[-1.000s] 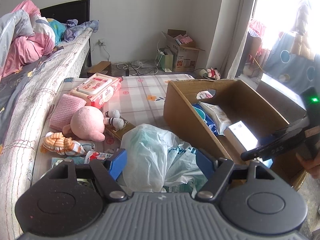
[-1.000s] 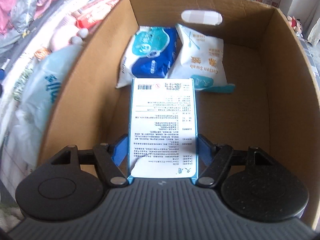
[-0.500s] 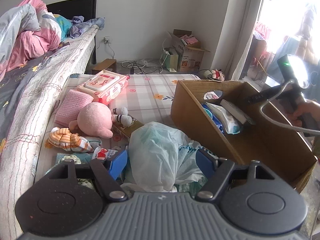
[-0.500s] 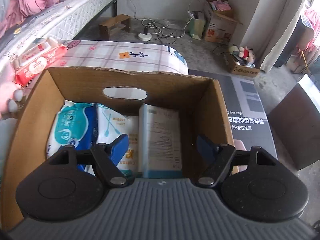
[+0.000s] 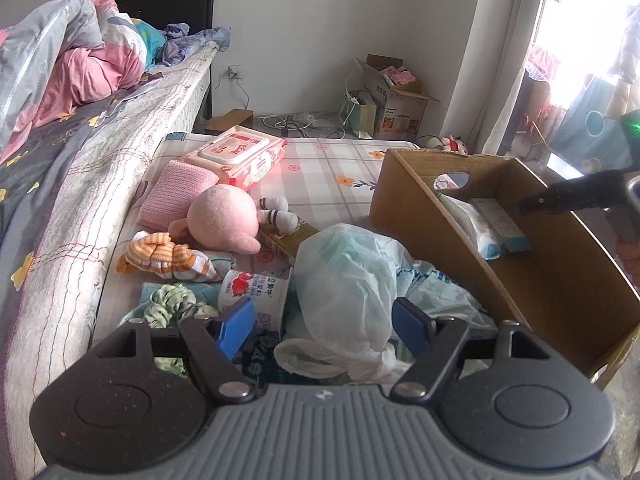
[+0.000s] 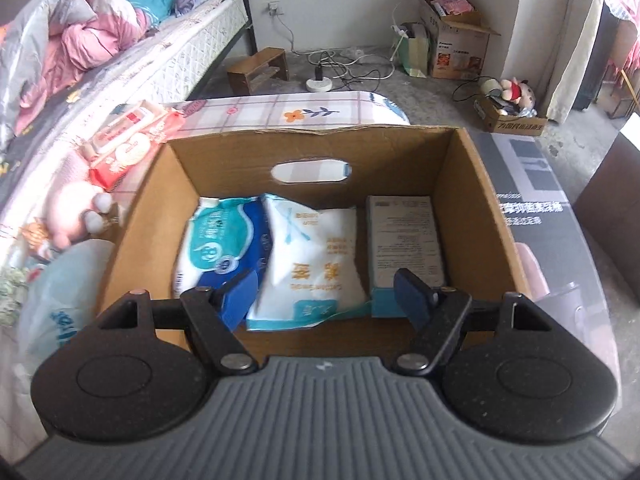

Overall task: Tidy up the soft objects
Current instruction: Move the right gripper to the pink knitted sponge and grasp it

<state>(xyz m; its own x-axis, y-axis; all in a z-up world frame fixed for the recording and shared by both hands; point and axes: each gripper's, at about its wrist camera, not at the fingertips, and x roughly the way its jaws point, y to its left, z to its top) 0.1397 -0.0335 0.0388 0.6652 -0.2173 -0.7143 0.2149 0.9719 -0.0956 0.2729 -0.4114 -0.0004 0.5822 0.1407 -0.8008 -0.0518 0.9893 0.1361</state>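
Right gripper [image 6: 325, 295] spread wide, empty, hovering above the near edge of the cardboard box [image 6: 478, 184]. Inside, left to right: blue wipes pack [image 6: 218, 246], white cotton swab bag [image 6: 314, 258], printed carton [image 6: 404, 236] against the right wall. Left gripper [image 5: 324, 324] also wide open, empty, over the pale plastic bag [image 5: 344, 280]. Beyond it on the mat: striped doll [image 5: 168, 258], pink plush [image 5: 222, 218], pink wipes pack [image 5: 238, 154].

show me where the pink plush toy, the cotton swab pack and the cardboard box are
pink plush toy [image 5: 221, 218]: left wrist view, on its round head.
cotton swab pack [image 6: 312, 264]: right wrist view, middle of its white face.
cardboard box [image 6: 468, 168]: right wrist view, inner right wall.
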